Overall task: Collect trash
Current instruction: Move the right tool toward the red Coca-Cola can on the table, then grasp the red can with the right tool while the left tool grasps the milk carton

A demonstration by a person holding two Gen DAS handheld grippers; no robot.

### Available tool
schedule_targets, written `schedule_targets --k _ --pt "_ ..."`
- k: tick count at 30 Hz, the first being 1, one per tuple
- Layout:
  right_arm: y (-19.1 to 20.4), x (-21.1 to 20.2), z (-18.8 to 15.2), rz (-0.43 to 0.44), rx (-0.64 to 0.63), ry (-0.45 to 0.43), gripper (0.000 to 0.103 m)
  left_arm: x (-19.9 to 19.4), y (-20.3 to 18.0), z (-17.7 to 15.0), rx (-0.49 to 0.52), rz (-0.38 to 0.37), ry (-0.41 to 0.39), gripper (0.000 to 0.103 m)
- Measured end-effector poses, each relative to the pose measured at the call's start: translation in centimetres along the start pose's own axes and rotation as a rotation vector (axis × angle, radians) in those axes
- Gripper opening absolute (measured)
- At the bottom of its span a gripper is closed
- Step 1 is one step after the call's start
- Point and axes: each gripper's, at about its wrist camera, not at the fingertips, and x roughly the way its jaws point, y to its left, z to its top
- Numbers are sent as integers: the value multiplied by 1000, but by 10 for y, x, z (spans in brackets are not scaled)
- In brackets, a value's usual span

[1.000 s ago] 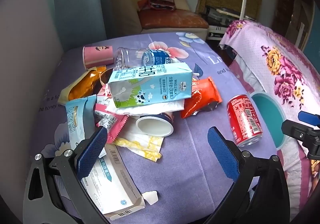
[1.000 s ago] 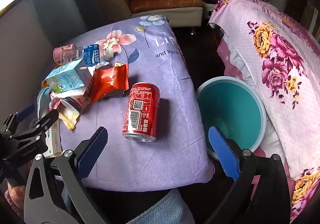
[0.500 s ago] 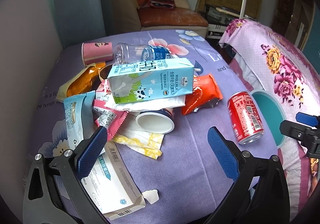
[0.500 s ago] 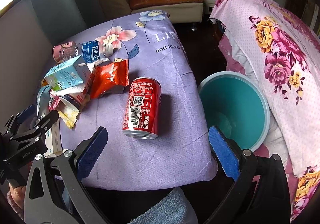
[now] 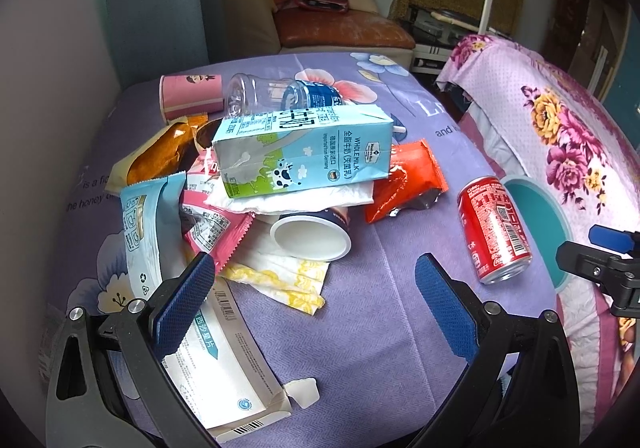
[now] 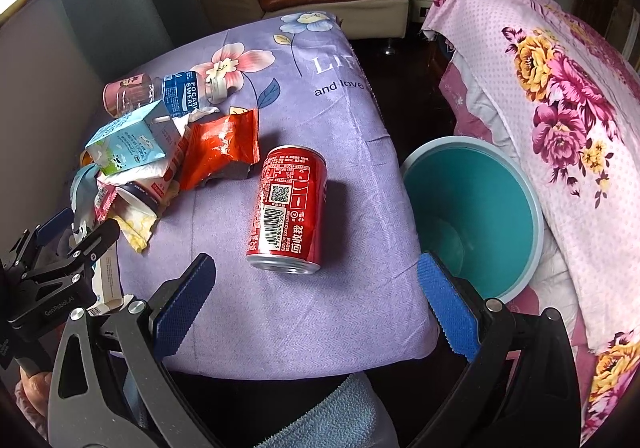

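Trash lies heaped on a purple flowered tablecloth (image 5: 392, 328): a light blue milk carton (image 5: 304, 151) on top, a clear bottle (image 5: 280, 97), a pink cup (image 5: 191, 95), an orange-red wrapper (image 5: 404, 179), a white cup (image 5: 310, 236) and a flat paper box (image 5: 224, 364). A red can (image 6: 288, 207) lies on its side apart from the heap. My left gripper (image 5: 312, 304) hangs open over the near table edge, below the white cup. My right gripper (image 6: 316, 296) is open just short of the can. A teal bin (image 6: 472, 215) stands right of the table.
A bed with a pink flowered cover (image 6: 560, 107) borders the bin on the right. A sofa (image 5: 340, 27) with cushions stands behind the table, and a grey curtain (image 5: 152, 7) hangs at the back left. A blue cloth (image 6: 332, 416) lies under my right gripper.
Both grippers have drifted slightly forward, so the trash heap and the can sit a little nearer and lower in view. Both stay open and nothing was picked up.
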Motion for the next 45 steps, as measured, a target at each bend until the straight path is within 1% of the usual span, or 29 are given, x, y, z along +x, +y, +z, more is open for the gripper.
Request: schedule_targets --k 15,23,28,31,33,35,37,40,45 --pt "10 7 2 -8 -4 32 97 4 9 -7 -3 -28 12 100" --pt "18 11 4 -8 -13 50 97 7 20 -6 41 -39 26 100" --pt "19 16 12 5 -33 65 97 10 31 -3 81 -64 43 100" --pt "15 20 24 -22 -43 50 97 11 36 0 111 -76 49 100" --pt "9 29 31 -19 -30 70 97 13 38 4 128 -85 58 100" --pt "5 40 36 15 -17 98 96 14 42 8 143 -98 65 100" --pt "3 49 40 34 -5 120 88 14 46 14 159 -109 67 100" --pt "4 59 45 60 3 141 88 14 49 24 204 -109 63 100" --pt "3 81 49 88 36 205 88 20 48 44 298 -109 75 100"
